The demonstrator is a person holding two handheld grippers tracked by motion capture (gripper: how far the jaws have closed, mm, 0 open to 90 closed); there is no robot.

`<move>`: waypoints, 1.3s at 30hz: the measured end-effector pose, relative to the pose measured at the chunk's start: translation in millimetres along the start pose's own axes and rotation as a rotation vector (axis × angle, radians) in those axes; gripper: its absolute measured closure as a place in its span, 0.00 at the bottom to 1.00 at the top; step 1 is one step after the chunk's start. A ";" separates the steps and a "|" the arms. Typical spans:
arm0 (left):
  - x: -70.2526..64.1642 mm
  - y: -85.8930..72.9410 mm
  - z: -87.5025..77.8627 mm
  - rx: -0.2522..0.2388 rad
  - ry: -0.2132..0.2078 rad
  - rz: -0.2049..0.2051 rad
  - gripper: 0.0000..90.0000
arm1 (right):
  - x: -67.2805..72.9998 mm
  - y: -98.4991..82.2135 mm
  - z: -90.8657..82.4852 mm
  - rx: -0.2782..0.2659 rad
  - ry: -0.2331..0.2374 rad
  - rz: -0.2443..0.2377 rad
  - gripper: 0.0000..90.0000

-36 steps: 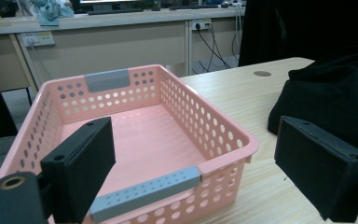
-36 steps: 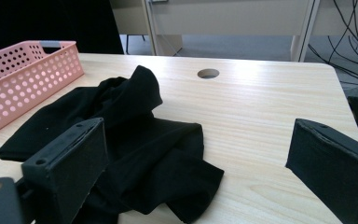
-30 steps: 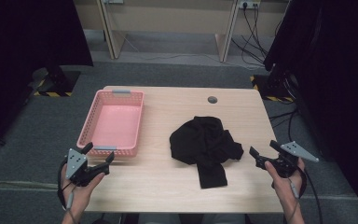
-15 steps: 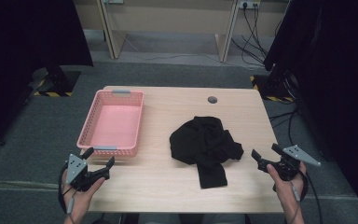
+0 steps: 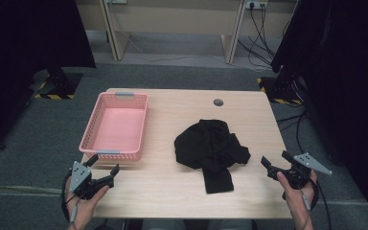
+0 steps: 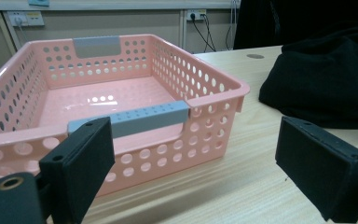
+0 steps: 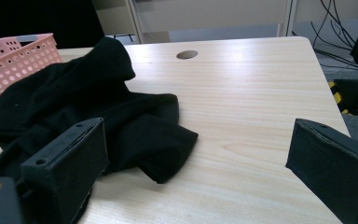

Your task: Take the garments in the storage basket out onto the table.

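Observation:
A crumpled black garment (image 5: 211, 148) lies in the middle of the wooden table (image 5: 182, 191), one strip trailing toward the front edge. An empty pink perforated basket (image 5: 117, 125) with grey handles sits at the table's left. My left gripper (image 5: 106, 166) is open at the front left corner, just in front of the basket (image 6: 121, 93), with the garment (image 6: 326, 79) off to its right. My right gripper (image 5: 275, 162) is open at the front right edge, a short way right of the garment (image 7: 74, 102). Nothing is between either pair of jaws.
A round cable hole (image 5: 218, 102) is set near the table's far edge. Behind the table stand desk legs (image 5: 116, 33), floor cables (image 5: 256, 28) and dark curtains (image 5: 33, 33) on both sides. Grey carpet (image 5: 43, 143) surrounds the table.
Both grippers have drawn back slightly toward the front edge of the table. The garment and basket have not moved.

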State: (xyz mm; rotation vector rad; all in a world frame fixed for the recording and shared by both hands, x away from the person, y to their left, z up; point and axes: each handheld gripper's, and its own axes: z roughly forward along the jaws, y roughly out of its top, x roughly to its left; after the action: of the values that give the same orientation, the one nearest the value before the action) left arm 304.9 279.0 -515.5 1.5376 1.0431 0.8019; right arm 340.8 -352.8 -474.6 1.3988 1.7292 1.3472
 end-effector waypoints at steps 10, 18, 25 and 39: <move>-3.2 -7.4 3.4 0.007 -0.008 0.000 0.12 | -3.1 -12.1 3.4 0.004 -0.013 0.000 0.05; -5.0 -11.9 7.1 0.014 -0.008 0.016 0.12 | -5.3 -21.6 6.9 0.006 -0.020 -0.005 0.05; -5.8 -13.9 8.7 0.018 -0.009 0.023 0.12 | -5.9 -29.4 9.7 0.009 -0.021 -0.002 0.05; -7.3 -14.1 8.6 0.021 0.010 0.031 0.12 | -5.9 -43.0 14.3 0.008 -0.035 -0.015 0.05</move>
State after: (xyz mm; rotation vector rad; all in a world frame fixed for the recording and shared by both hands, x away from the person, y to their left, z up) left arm 306.8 269.8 -530.9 1.5718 1.0403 0.8229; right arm 337.9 -351.6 -520.2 1.4036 1.7210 1.3012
